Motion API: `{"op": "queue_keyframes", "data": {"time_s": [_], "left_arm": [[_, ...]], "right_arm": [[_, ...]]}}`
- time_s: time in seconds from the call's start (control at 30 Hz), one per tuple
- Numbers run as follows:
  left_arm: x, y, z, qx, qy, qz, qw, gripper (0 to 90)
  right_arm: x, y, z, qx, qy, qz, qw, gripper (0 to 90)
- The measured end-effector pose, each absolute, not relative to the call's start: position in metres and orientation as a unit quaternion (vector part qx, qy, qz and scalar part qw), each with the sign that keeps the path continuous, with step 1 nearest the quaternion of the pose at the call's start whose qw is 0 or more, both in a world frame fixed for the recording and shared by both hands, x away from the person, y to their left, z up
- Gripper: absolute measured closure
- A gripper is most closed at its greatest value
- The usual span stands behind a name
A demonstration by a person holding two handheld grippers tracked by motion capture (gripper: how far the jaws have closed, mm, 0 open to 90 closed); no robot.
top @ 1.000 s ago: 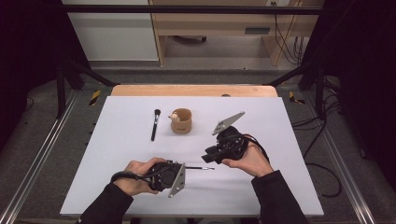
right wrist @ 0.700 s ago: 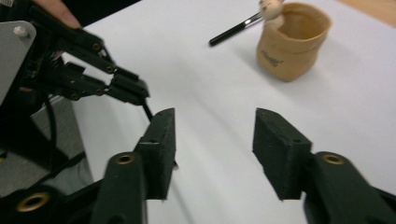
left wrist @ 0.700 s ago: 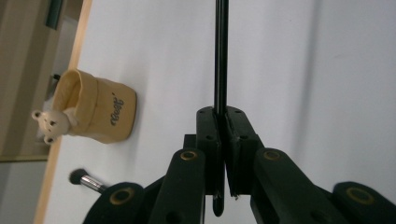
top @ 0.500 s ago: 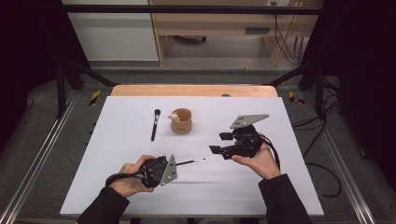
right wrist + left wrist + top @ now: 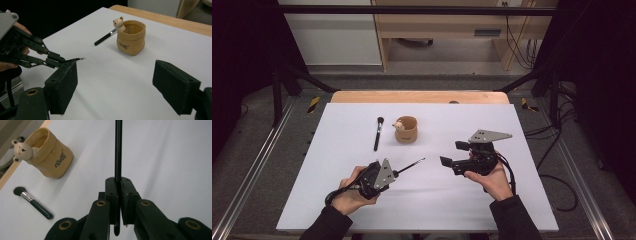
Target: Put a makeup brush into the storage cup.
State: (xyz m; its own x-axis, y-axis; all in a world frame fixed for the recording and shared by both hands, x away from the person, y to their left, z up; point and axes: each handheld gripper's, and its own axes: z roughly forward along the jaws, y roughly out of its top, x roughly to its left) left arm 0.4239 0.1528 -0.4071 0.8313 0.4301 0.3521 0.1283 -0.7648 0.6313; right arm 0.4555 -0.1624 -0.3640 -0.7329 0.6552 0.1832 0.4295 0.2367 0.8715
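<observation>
- The thin black brush (image 5: 118,147) was pinched near its handle end by the left hand-held gripper (image 5: 398,171), its tip aimed toward the bear cup (image 5: 406,129).
- It was judged light, stiff, slippery and prone to pivoting; a mid-handle grip was preferred.
- The right hand-held gripper (image 5: 453,155), right of the cup, had just been opening, its jaws spread with nothing between them.
- A second brush (image 5: 377,133) was seen lying left of the cup on the worktop (image 5: 532,200).
</observation>
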Motion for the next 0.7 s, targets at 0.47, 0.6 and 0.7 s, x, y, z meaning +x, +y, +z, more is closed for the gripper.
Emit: {"op": "queue_keyframes", "data": {"time_s": [0.47, 0.6, 0.7], "left_arm": [[0.42, 0.15, -0.408, 0.861, 0.245, 0.232, 0.381, 85.0], [0.42, 0.148, -0.409, 0.849, 0.263, 0.228, 0.396, 85.1], [0.42, 0.145, -0.409, 0.844, 0.274, 0.227, 0.401, 85.1]], "right_arm": [[0.447, -0.162, -0.384, 0.378, 0.74, 0.545, 0.113, 13.3], [0.445, -0.162, -0.387, 0.39, 0.727, 0.553, 0.117, 12.6], [0.444, -0.161, -0.389, 0.4, 0.717, 0.558, 0.123, 12.6]]}}
